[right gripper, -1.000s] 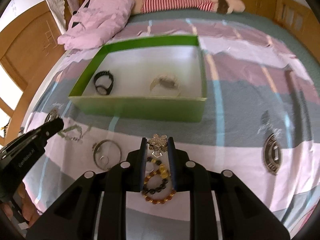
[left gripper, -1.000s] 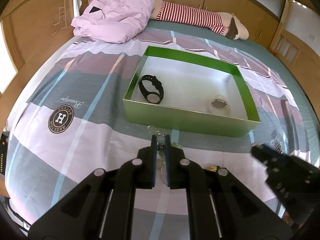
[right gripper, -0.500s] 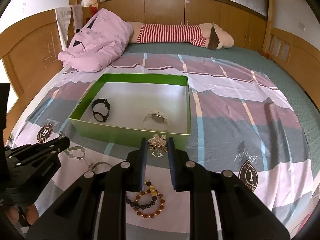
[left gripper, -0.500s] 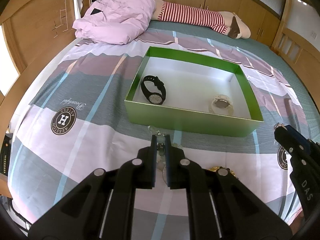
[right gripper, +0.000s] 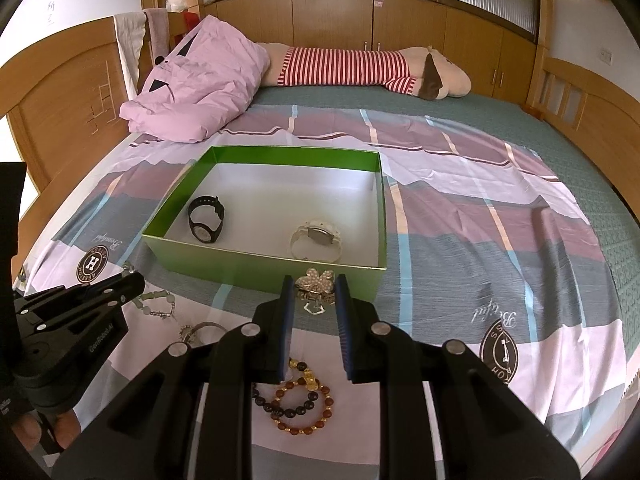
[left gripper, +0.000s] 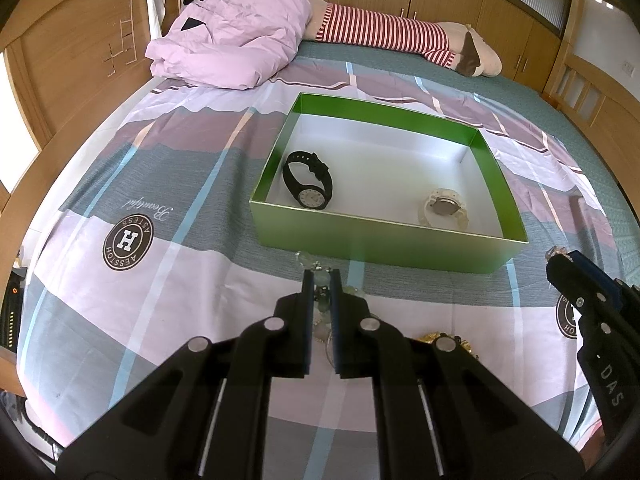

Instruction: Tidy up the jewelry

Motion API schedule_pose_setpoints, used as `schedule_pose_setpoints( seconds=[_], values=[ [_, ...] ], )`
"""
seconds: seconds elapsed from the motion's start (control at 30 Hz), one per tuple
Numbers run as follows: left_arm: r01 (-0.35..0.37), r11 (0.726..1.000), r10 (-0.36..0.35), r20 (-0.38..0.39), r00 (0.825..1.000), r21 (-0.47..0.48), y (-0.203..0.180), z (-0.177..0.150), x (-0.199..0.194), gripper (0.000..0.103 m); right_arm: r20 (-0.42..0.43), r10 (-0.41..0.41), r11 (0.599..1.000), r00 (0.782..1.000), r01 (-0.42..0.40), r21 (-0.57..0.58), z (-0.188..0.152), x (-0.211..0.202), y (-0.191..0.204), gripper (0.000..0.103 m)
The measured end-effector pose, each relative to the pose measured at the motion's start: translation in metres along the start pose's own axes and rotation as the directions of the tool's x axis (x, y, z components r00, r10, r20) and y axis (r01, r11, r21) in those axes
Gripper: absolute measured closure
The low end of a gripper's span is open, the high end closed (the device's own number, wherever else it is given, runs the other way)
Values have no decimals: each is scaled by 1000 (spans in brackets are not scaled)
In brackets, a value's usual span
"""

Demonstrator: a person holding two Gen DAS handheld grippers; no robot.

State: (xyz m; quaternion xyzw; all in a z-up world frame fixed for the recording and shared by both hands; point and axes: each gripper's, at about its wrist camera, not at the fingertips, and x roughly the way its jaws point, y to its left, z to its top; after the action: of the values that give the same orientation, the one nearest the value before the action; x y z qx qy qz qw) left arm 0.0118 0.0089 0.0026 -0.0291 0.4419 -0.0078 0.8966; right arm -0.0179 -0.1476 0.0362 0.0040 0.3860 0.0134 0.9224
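My right tongs [right gripper: 314,294] are pinching a flower-shaped rhinestone brooch [right gripper: 316,282] with a small dangling pendant, held up off the bed just short of the near wall of the green box [right gripper: 256,270]. My left tongs [left gripper: 321,286] are nearly pressed together around a pale green bead bracelet [right gripper: 154,304] that seems to lie partly on the bedsheet [left gripper: 168,280]; I cannot tell whether it is firmly gripped or only framed by the fingers.

Inside the box sit a black wristwatch [right gripper: 206,220] toward the left and a translucent white watch [right gripper: 316,238] toward the right, well apart. On the sheet beneath my right hand lie dark and amber bead bracelets [right gripper: 294,400], and a thin metal bangle [right gripper: 198,330] lies between the two tools.

The step I judge to be in hand is carrying the brooch over the box wall and releasing it on the white floor. To do it well I would lift enough that the dangling pendant clears the rim, travel forward to the bare patch between the two watches or behind them, then lower close to the floor before spreading the tongs, so the brooch does not bounce or land on the white watch. I would keep the left tongs low and out of the right one's path until the drop is done.
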Motion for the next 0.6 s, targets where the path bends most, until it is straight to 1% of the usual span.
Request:
schedule_pose_setpoints(
  seconds=[0.13, 0.23, 0.3, 0.37, 0.4, 0.47, 0.53, 0.6],
  values=[
    [7, 1000, -7, 0, 1000, -1, 0, 2, -1, 96, 1, 1, 1000, 1000, -1, 2, 0, 0, 0, 83],
    [25, 1000, -25, 20, 1000, -3, -1, 15, -6, 96, -2, 17, 1000, 1000, -17, 11, 3, 1, 0, 83],
    [27, 1000, -27, 49, 998, 6, -4, 30, -10, 96, -4, 33, 999, 999, -33, 22, 9, 2, 1, 83],
    [10, 1000, -11, 95, 995, 16, -4, 47, -14, 96, 7, 41, 999, 999, -41, 35, 20, 4, -1, 83],
    [0, 1000, -1, 110, 994, 12, -5, 55, -13, 96, 22, 38, 998, 999, -39, 42, 27, 6, -2, 83],
    [3, 1000, -4, 128, 992, 9, -6, 73, -8, 96, 52, 28, 998, 998, -31, 50, 39, 10, -5, 83],
    [5, 1000, -6, 136, 991, 9, -8, 86, 0, 96, 76, 14, 998, 997, -19, 68, 49, 21, -10, 83],
    [-1, 1000, -1, 119, 993, 11, -10, 98, 13, 96, 69, 16, 994, 998, -24, 105, 54, 33, -17, 83]
  ],
)
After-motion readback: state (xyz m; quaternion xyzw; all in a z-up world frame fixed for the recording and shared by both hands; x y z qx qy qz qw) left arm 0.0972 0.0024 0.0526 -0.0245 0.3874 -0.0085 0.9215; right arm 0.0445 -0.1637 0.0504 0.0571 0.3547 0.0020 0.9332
